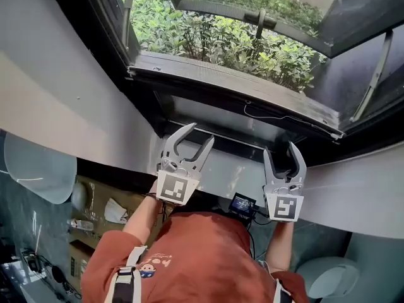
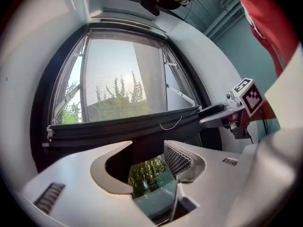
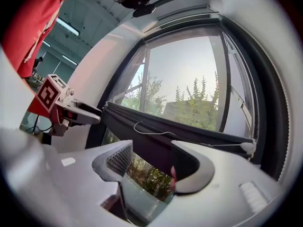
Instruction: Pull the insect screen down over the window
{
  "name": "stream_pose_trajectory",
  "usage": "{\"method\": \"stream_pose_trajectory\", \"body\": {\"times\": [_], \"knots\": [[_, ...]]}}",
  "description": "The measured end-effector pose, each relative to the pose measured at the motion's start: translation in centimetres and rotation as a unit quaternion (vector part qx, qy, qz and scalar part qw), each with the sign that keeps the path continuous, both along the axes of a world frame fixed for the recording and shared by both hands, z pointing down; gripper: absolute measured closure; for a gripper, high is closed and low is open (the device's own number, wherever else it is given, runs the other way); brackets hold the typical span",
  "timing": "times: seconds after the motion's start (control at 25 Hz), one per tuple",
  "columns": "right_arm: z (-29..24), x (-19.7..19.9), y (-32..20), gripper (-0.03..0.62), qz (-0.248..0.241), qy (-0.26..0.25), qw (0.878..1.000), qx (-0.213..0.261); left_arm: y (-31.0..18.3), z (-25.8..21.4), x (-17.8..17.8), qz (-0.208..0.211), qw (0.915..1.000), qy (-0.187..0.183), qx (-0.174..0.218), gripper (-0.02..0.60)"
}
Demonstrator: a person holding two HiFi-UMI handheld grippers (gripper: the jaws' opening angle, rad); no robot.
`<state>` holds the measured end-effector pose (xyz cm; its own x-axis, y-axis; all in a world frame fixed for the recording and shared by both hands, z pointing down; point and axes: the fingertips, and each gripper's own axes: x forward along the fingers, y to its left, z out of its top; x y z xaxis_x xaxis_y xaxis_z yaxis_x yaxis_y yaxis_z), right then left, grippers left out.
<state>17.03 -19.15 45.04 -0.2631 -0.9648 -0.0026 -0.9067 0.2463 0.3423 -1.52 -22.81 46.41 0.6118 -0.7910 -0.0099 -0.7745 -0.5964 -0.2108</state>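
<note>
Evidently the job is well along but not finished. The dark pull bar [image 1: 240, 96] of the insect screen lies across the lower part of the window [image 1: 95, 24], near its bottom edge, with a strip of opening left beneath it. The mesh itself is too fine to make out, so I judge how much is covered only from where the bar sits. What is left, I think, is to grip the bar and bring it down to the bottom edge of the frame. Neither tool has hold of it. The left gripper [image 1: 201, 134] is spread wide and empty, its tips just under the bar toward the left end. The right gripper [image 1: 279, 149] is likewise spread and empty, just under the bar toward the right end. A thin white cord [image 1: 268, 115] loops along the bar, nearer the right end. Only the head view shows both grippers side by side below the bar, with the outward-tilted sash [image 1: 353, 17] above the shrubs [image 1: 214, 36]. The two gripper views give what it lacks: the whole height of the window, with pale sky and treetops above the bar and clear green foliage [image 2: 147, 174] in the strip below it, framed between the parted jaws. Each also shows the other gripper off to one side, close to the bar; whether it touches I cannot tell.
</note>
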Motion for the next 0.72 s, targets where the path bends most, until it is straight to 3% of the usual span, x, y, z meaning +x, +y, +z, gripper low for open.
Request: {"method": "stream_pose_trajectory", "body": {"times": [0.16,0.24,0.72], "knots": [[0.3,0.8,0.8,0.329,0.026,-0.051,0.998,0.016,0.5,0.5,-0.8,-0.028,0.9968,0.069,-0.028,0.374],[0.5,0.8,1.1,0.329,0.035,-0.065,0.997,0.034,0.6,1.0,-1.2,-0.04,0.9949,0.085,-0.038,0.374],[1.4,-0.3,1.1,0.329,0.042,-0.083,0.995,0.037,0.9,2.6,-1.6,-0.071,0.9959,0.049,-0.028,0.379]]}}
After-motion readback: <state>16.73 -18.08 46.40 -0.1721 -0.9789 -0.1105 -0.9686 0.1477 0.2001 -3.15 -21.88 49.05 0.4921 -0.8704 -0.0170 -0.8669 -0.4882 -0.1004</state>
